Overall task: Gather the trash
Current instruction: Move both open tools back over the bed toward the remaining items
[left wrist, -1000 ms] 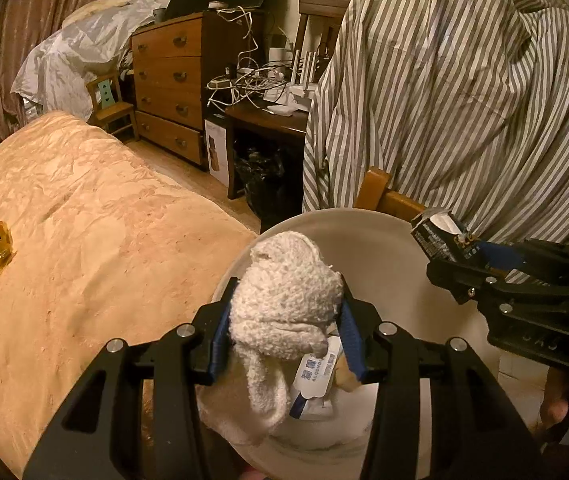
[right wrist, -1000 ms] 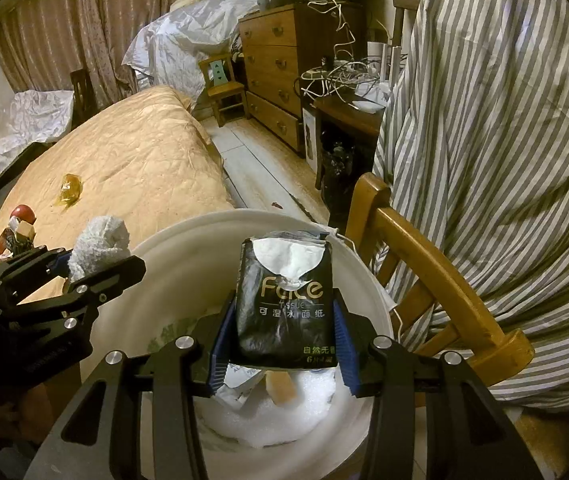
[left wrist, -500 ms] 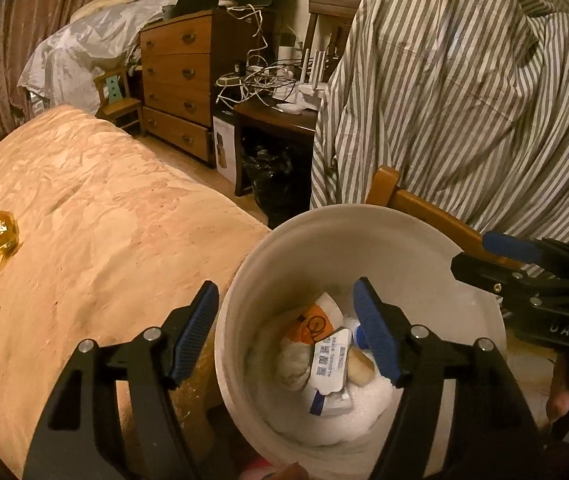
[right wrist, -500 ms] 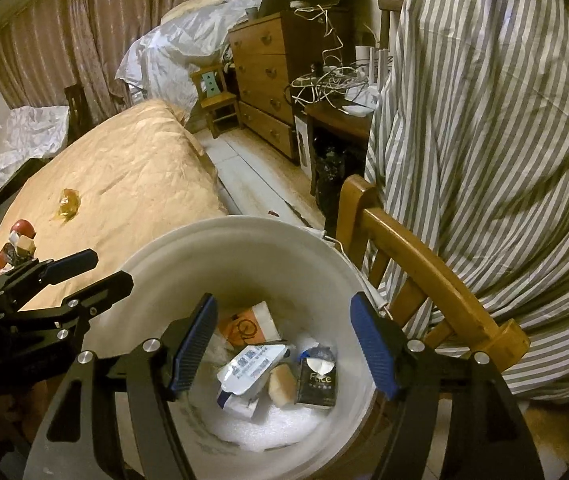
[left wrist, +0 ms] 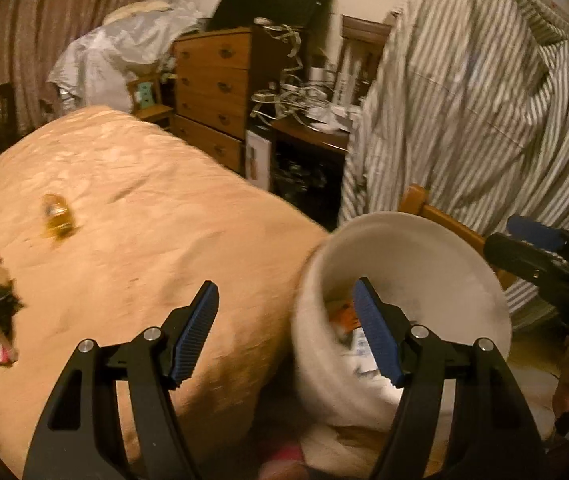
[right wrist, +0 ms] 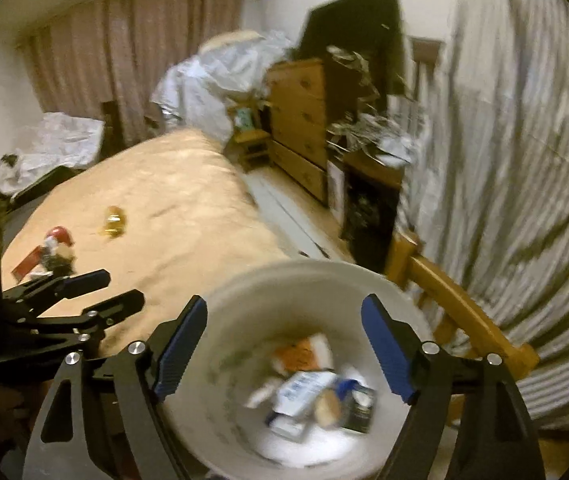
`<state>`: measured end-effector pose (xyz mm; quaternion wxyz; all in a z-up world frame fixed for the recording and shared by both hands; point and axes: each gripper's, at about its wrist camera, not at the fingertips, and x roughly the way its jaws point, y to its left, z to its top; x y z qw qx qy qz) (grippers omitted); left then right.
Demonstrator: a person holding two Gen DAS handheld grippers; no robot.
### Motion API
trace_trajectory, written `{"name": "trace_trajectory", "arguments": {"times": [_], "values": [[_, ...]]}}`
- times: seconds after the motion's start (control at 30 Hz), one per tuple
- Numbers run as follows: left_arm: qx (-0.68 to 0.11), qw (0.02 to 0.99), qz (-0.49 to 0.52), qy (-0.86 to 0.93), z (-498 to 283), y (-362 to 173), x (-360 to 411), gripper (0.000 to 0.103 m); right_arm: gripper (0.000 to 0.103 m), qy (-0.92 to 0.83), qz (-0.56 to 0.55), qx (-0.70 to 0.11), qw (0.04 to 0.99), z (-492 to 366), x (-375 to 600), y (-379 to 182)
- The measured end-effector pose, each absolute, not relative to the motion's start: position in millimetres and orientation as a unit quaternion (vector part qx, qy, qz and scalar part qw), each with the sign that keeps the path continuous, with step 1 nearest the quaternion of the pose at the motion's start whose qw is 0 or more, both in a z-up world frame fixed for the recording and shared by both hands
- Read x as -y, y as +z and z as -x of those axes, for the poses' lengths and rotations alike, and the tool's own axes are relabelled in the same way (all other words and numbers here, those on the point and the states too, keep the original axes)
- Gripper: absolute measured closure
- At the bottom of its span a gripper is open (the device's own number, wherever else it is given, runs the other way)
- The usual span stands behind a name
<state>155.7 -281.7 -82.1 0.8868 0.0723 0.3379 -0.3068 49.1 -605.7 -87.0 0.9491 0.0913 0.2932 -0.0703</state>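
Upright, the white bin (right wrist: 240,316) opens upward; both grippers' fingers (left wrist: 198,334) (right wrist: 384,350) spread, empty.

You are in a home bedroom. The bed (left wrist: 132,216) with its tan cover fills the left side. Behind the bed stand a wooden chest of drawers (left wrist: 216,92) and long curtains (right wrist: 136,60). Right of the drawers, a low surface (left wrist: 312,128) carries tangled cables. A striped cloth (left wrist: 484,112) hangs over a wooden chair (right wrist: 460,312), further right of the drawers.
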Motion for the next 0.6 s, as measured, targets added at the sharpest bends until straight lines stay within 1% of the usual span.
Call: {"name": "trace_trajectory", "arguments": {"times": [0.03,0.27,0.43,0.6], "values": [[-0.337,0.889,-0.071,-0.301,-157,-81,274,0.036,0.018,-0.056,-0.082,-0.287,0.953,-51,588,-84],[-0.333,0.911,-0.058,-0.237,-160,-79,198,0.036,0.014,0.035,-0.056,-0.286,0.956,-78,496,-82],[-0.347,0.92,-0.039,-0.18,-166,-86,136,0.036,0.014,0.09,-0.053,-0.298,0.949,-99,438,-88],[-0.362,0.927,-0.013,-0.099,-172,-96,55,0.036,0.013,0.132,-0.041,-0.307,0.942,-117,386,-91]]}}
